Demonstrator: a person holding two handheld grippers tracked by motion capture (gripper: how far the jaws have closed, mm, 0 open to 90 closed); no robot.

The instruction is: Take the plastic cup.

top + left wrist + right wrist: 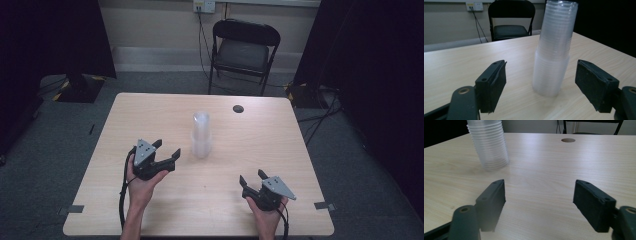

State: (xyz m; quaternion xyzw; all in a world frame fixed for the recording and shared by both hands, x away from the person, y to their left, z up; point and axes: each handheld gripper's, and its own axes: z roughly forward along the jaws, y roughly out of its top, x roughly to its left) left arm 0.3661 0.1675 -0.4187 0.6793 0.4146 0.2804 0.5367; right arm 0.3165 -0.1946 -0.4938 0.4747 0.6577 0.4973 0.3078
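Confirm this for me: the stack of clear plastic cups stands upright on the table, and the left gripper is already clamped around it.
Not clamped. The left gripper view shows the left gripper open, its pads short of the stack of clear plastic cups and not touching it. The stack does stand upright on the table.

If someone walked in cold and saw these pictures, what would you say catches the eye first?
The tall stack of clear cups standing upright near the middle of the table draws the eye first. Next comes the left gripper, jaws open and aimed at the stack from close by without touching it. The right gripper rests open near the table's front right, and a black chair stands beyond the far edge.
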